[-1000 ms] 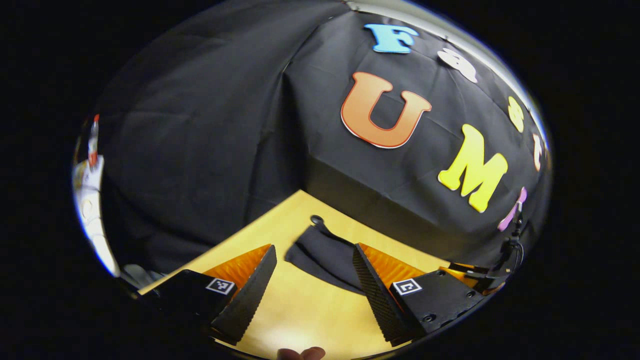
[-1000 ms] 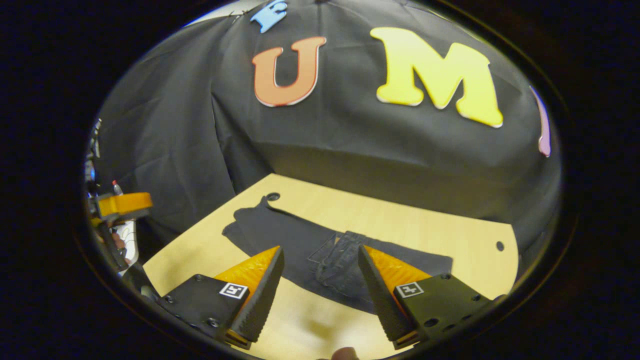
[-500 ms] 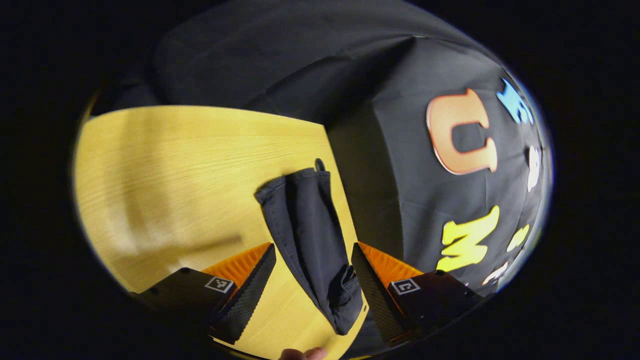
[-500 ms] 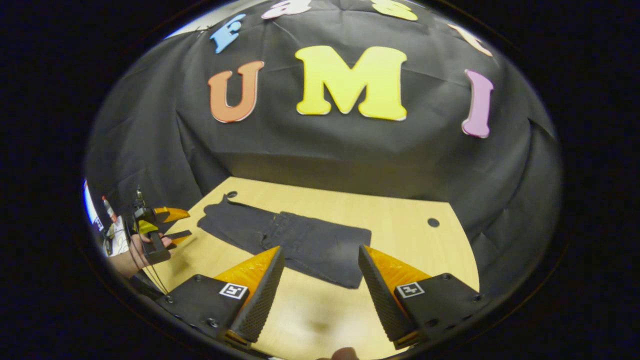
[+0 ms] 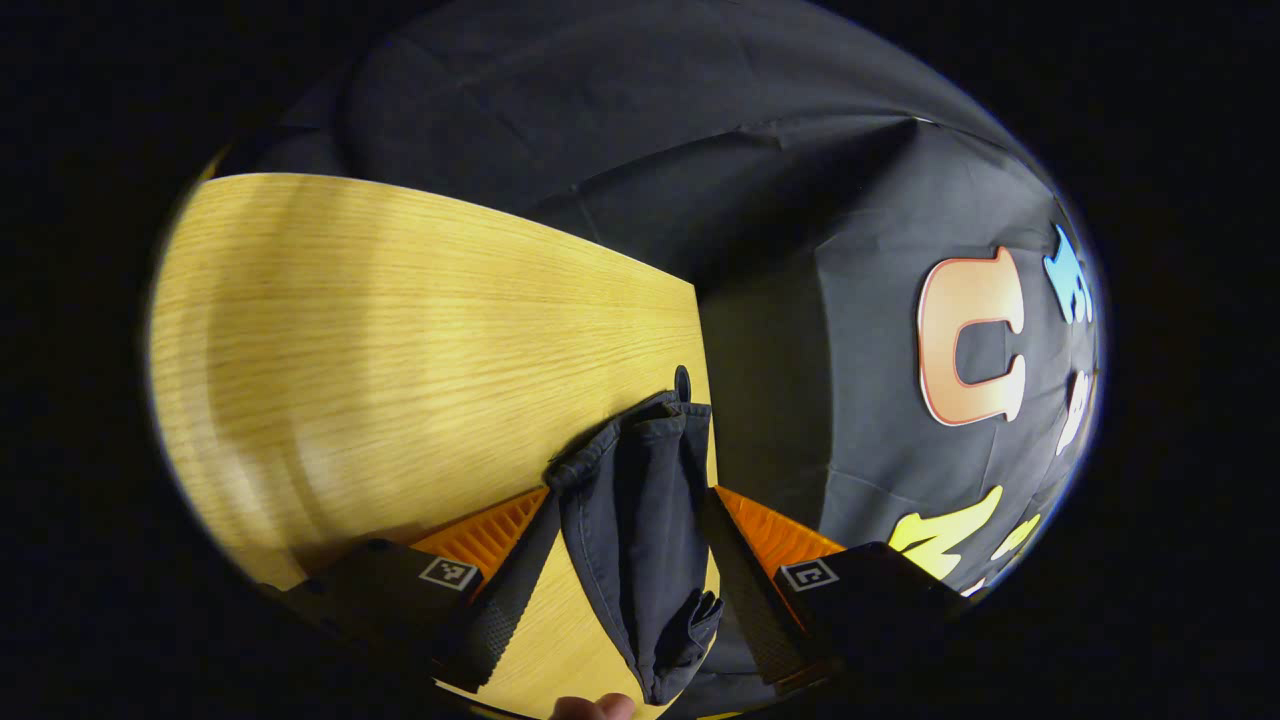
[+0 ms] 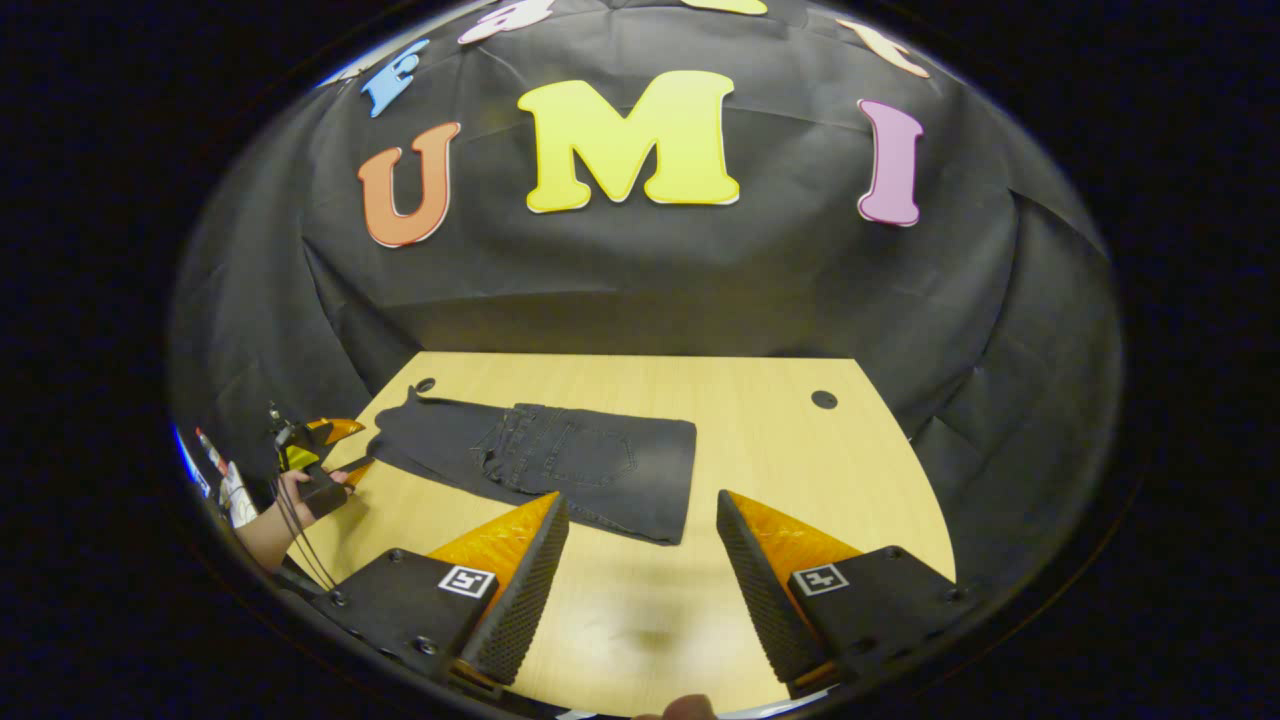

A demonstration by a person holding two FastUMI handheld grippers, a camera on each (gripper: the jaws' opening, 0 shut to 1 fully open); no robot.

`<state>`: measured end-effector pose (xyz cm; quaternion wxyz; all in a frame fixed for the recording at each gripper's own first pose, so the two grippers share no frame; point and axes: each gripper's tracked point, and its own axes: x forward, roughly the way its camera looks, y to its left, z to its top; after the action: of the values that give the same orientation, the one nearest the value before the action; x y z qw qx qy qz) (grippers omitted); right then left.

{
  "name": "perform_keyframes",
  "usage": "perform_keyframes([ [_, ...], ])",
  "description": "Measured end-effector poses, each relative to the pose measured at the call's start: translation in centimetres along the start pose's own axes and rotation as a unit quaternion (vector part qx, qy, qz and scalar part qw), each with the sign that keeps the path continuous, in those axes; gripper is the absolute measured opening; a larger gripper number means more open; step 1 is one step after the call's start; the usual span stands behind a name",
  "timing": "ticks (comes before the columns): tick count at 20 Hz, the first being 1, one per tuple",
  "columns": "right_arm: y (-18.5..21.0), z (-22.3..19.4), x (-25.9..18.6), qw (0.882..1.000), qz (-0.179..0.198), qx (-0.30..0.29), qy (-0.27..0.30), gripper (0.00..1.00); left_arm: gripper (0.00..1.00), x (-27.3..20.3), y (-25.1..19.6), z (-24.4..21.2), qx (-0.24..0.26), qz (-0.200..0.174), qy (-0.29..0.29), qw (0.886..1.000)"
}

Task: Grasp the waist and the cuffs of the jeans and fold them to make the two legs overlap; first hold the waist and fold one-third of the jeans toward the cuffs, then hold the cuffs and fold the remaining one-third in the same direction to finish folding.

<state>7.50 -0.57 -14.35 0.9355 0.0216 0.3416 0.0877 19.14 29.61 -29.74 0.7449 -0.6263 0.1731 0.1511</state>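
Note:
The dark jeans [image 6: 560, 465] lie flat on the wooden table [image 6: 800, 470], with the waist part folded over and a back pocket facing up. Their cuff end points left toward the table's corner hole [image 6: 427, 384]. In the left gripper view the cuff end [image 5: 635, 500] runs up between the two fingers of my left gripper [image 5: 628, 497], which is open and straddles the cloth. A hand holds that left gripper [image 6: 318, 450] at the cuff end in the right gripper view. My right gripper [image 6: 641, 500] is open, set back from the folded edge, with nothing between its fingers.
The black cloth wall stands close behind the table's far edge. Another hole [image 6: 824, 399] sits near the table's far right corner. A wide stretch of bare wood [image 5: 350, 330] lies beside the cuffs. A fingertip [image 5: 592, 708] shows at the bottom of the left gripper view.
My left gripper has swung down to the cuffs and moved in until they lie between its fingers. My right gripper has drawn back from the folded jeans and turned right.

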Motion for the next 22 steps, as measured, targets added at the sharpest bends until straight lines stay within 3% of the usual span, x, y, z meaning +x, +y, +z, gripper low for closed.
perform_keyframes([
  [3,-0.4,-0.2,0.2,1.000,-0.008,-0.008,0.003,0.92,0.94,1.1,-0.5,-0.1,0.032,-0.004,0.005,0.999],
  [7,-0.2,-0.4,0.5,1.000,-0.010,-0.012,0.011,0.89,0.94,2.8,-2.6,0.4,-0.009,-0.043,0.005,0.999],
  [11,-0.2,-1.1,0.7,1.000,-0.016,-0.014,0.019,0.92,0.93,4.8,-2.6,0.1,-0.015,-0.040,0.011,0.999],
  [14,-1.0,-2.1,0.6,0.999,-0.027,-0.007,0.028,0.89,0.70,5.5,-1.9,0.3,-0.040,-0.024,0.000,0.999],
  [15,-1.2,-2.4,0.3,0.999,-0.030,-0.007,0.030,0.89,0.58,5.7,-1.6,0.3,-0.045,-0.023,-0.002,0.999],
  [18,-1.9,-3.1,-0.2,0.999,-0.036,0.000,0.035,0.92,0.41,6.2,-1.3,0.1,-0.046,-0.018,0.001,0.999],
  [21,-1.8,-3.7,-0.6,0.999,-0.034,0.007,0.037,0.89,0.35,6.7,-0.9,0.0,-0.036,-0.007,0.006,0.999],
  [22,-1.8,-3.7,-0.6,0.999,-0.032,0.005,0.035,0.92,0.27,6.2,-1.1,-0.1,-0.039,-0.012,0.006,0.999],
])
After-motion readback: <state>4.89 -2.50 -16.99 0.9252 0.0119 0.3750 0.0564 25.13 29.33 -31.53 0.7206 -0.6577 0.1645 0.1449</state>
